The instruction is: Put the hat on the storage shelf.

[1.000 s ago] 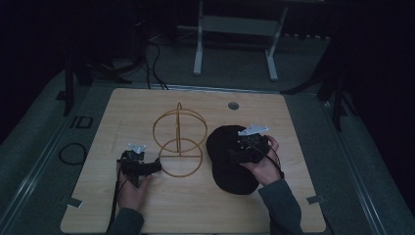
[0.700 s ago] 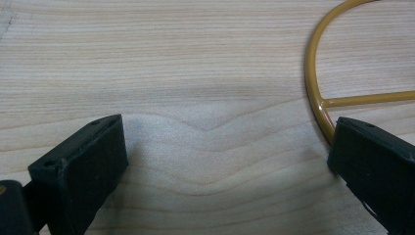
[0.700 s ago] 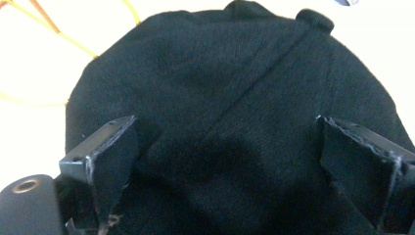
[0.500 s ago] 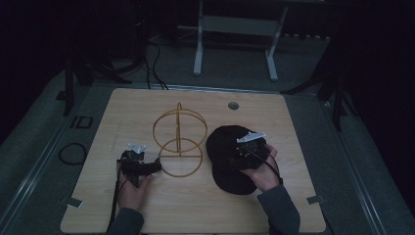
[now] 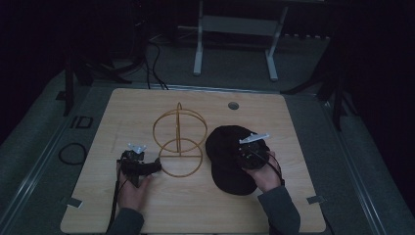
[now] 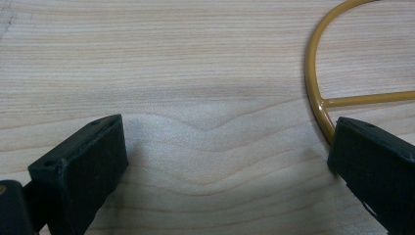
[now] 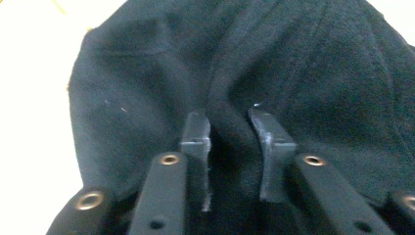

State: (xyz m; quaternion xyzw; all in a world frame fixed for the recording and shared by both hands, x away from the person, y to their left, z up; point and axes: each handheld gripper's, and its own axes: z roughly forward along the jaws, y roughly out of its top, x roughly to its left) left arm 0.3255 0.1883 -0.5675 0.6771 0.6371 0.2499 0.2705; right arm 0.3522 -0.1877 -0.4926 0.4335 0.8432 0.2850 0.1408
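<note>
A black cap (image 5: 222, 147) lies on the right half of the wooden table (image 5: 147, 210). My right gripper (image 5: 249, 154) points down onto its crown. Its jaws have just been closing, and in the right gripper view the right gripper (image 7: 227, 120) pinches a raised fold of the cap (image 7: 147, 73). A gold wire stand (image 5: 178, 142) of crossed rings stands at the table's middle. My left gripper (image 5: 155, 166) rests on the table just left of the stand's base. In the left gripper view the left gripper (image 6: 227, 147) is open over bare wood, its right jaw close beside the stand's base ring (image 6: 313, 83).
A round grommet hole (image 5: 233, 105) sits near the table's far edge. A cable loop (image 5: 72, 152) lies on the floor to the left. The legs of a metal frame (image 5: 198, 49) stand beyond the table.
My right gripper has tipped down onto the cap and its jaws have closed on a fold of the fabric. The left gripper and the wire stand have kept still.
</note>
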